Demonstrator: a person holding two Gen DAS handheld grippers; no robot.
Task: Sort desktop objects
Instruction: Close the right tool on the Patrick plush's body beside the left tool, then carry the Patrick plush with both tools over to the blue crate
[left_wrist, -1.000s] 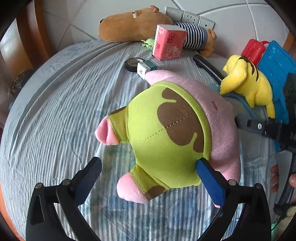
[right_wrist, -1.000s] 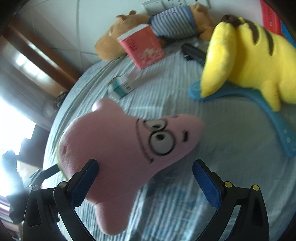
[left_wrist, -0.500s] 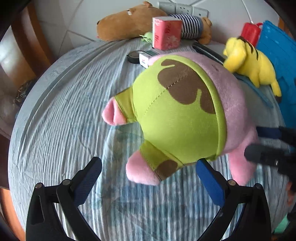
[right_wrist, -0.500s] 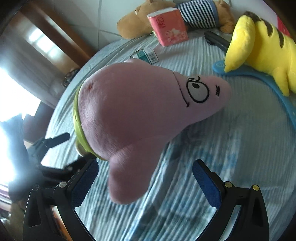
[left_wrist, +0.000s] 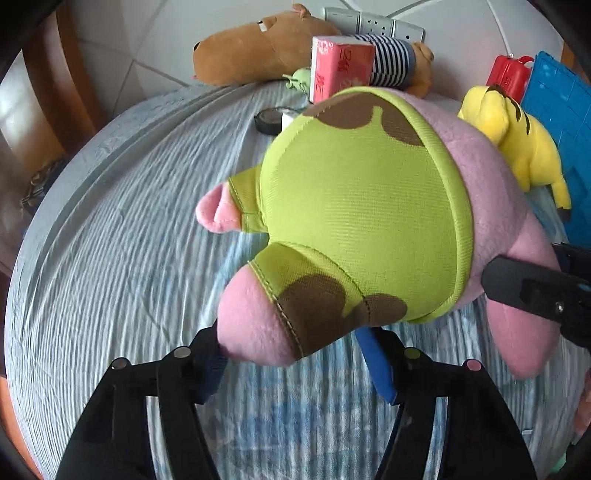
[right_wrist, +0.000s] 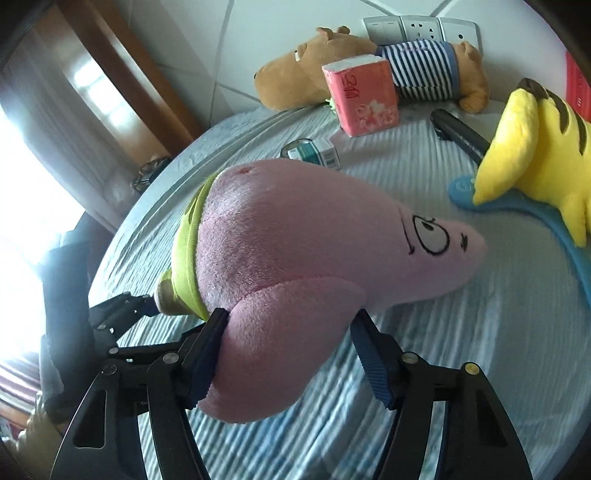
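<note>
My left gripper (left_wrist: 295, 354) and right gripper (right_wrist: 288, 350) clamp the pink starfish plush (right_wrist: 314, 251) by a leg and an arm, sharing its bulk for sorting.

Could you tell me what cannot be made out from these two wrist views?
- Left wrist: the small box beside the black tape roll is hidden behind the pink starfish plush.
- Left wrist: the plush's face points away from the camera.
- Right wrist: the window side at the left is washed out by glare.
- Right wrist: print on the small box is too small.
</note>
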